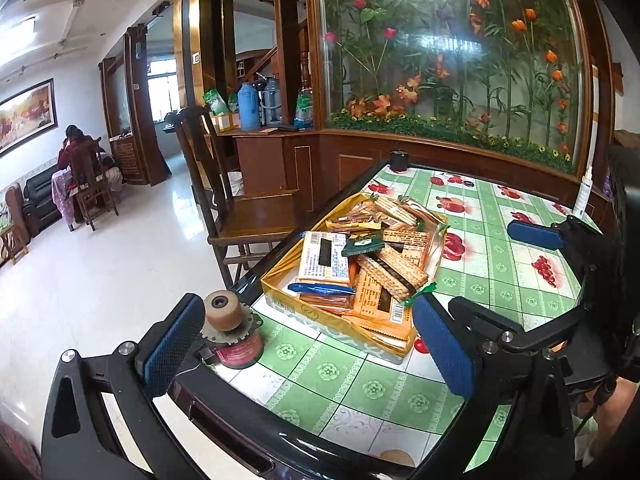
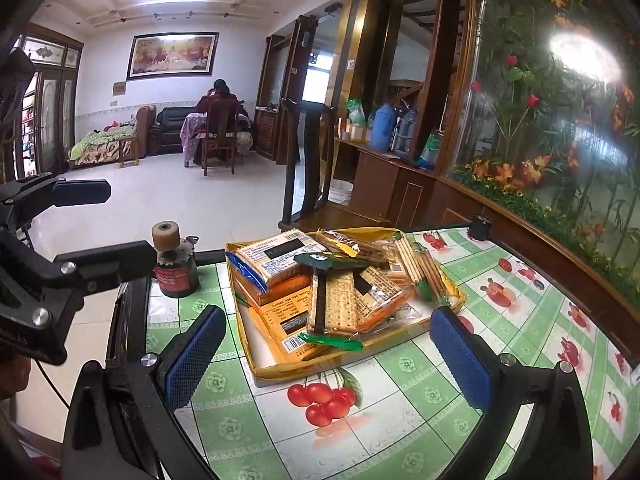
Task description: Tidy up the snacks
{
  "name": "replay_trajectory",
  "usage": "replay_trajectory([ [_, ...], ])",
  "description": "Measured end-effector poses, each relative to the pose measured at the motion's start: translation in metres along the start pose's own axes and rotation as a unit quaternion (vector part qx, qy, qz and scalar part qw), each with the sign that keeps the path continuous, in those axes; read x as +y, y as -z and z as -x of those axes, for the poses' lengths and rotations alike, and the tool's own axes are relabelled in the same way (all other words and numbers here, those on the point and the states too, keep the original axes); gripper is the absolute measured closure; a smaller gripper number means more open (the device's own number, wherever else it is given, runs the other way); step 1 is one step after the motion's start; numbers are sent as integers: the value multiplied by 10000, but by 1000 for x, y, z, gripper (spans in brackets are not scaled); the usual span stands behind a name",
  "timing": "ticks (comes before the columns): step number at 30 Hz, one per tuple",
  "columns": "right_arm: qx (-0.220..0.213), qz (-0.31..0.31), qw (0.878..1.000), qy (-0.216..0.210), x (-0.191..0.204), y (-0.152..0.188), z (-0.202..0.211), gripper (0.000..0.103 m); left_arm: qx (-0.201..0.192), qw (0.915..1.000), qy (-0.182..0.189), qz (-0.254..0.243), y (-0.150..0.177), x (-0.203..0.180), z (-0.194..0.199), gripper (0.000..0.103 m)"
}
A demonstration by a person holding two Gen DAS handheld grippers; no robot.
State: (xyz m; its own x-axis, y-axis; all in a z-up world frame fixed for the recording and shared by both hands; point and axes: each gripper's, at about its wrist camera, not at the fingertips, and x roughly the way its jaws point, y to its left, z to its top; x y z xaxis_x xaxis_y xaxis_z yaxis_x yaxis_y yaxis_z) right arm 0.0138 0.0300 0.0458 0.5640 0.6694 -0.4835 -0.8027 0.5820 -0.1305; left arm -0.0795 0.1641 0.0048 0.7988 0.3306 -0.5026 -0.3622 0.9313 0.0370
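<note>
**Both grippers spread and empty beside a full snack tray**

The left gripper hangs over the near edge of the tabletop with its two blue-padded fingers spread wide and nothing between them. The right gripper is likewise spread wide and empty, its fingers framing the near end of the tray without touching it. In the left wrist view the right gripper shows again toward the right edge of the tabletop, one blue pad pointing inward.

The table is covered with a green and white checked cloth printed with red cherries and has a dark glossy rim. Behind it runs a wooden cabinet with a large glass panel of artificial flowers. A wooden chair stands against the left edge of the table.

The yellow tray lies near the left edge of the tabletop, its long side running along that edge. It is heaped with snack packets: clear-wrapped crackers with a dark stripe, orange packets with barcodes, a pale packet with a black label and a blue-wrapped one, stacked crosswise and tilted on each other.

A small red jar with a tan roller on top stands at the near left corner of the tabletop, just beside the tray's near end. A small black cylinder sits at the far corner.

Far across the room a person sits at another table.
</note>
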Motion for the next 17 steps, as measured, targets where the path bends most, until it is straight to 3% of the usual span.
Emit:
replay_trajectory([
  [17, 63, 300, 9995, -41, 16, -5, -7, 0, -152, 9997, 87, -143, -1, 6, 9, 0],
])
